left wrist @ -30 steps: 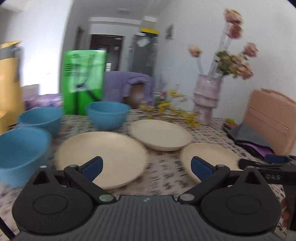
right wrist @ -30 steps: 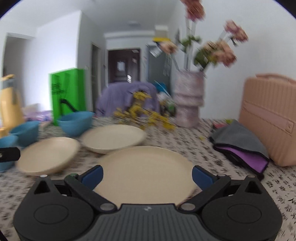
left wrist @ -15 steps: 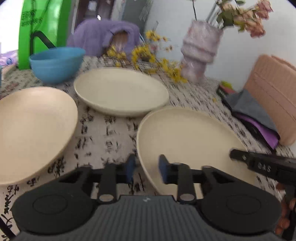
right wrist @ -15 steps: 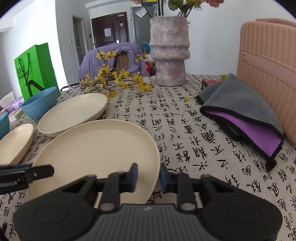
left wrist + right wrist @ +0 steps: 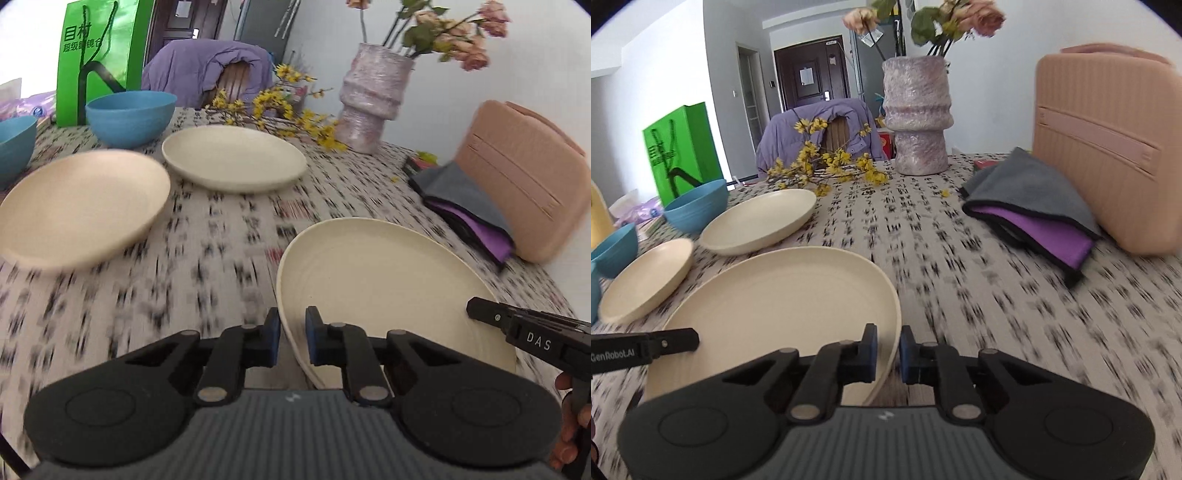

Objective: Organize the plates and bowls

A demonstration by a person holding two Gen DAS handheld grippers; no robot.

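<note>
The table (image 5: 229, 254), under a cloth printed with black characters, carries three cream plates and at least two blue bowls. The nearest cream plate (image 5: 380, 280) lies closest to the person, well apart from the middle cream plate (image 5: 74, 206) and the far cream plate (image 5: 232, 157); the blue bowls (image 5: 129, 114) stand behind those, by a green bag (image 5: 99, 55).

Both tools pinch this nearest plate. The left gripper (image 5: 291, 338) has just been closing, and its jaws now clench the plate's left rim; the right gripper (image 5: 888, 350) has likewise just been closing onto the right rim.

The likeliest trouble is the hold itself: each pad grips only a thin, sloping edge, so the plate may slip or tilt if the hands rise unevenly. Pulling apart could also drag a rim free. A swing toward the purple-wrapped vase (image 5: 916, 122) risks a knock.
</note>
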